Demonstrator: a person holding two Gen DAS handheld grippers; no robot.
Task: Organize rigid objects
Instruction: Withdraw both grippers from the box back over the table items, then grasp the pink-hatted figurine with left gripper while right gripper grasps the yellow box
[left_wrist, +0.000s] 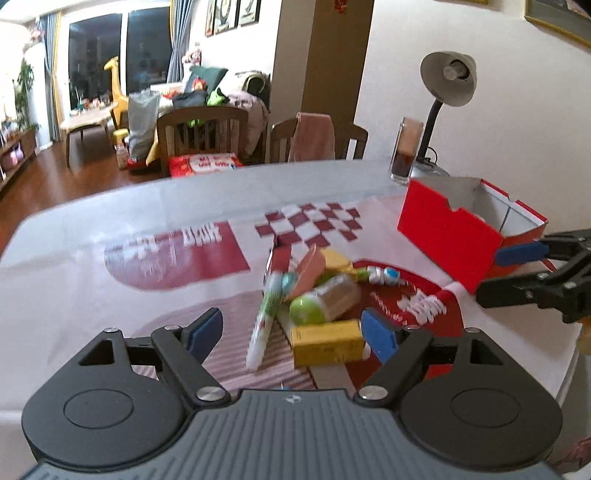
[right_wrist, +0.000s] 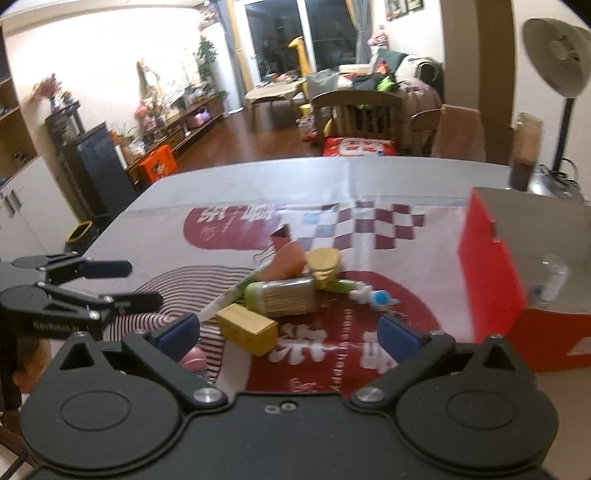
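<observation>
Fingers of both my grippers stand apart and empty, and the yellow box (left_wrist: 327, 343) at the near edge of the pile on the table (left_wrist: 110, 295) lies crosswise just ahead of my left gripper (left_wrist: 293, 334), nearer than my right gripper (right_wrist: 288, 334).

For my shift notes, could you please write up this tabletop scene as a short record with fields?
surface: table with a red and white printed cover
clutter: pile holding a yellow box, a green-capped bottle, a white tube and a gold cup
container: open red box at the right, a small clear bottle inside
left gripper: open, empty, facing the pile
right gripper: open, empty, facing the pile
background: desk lamp
</observation>
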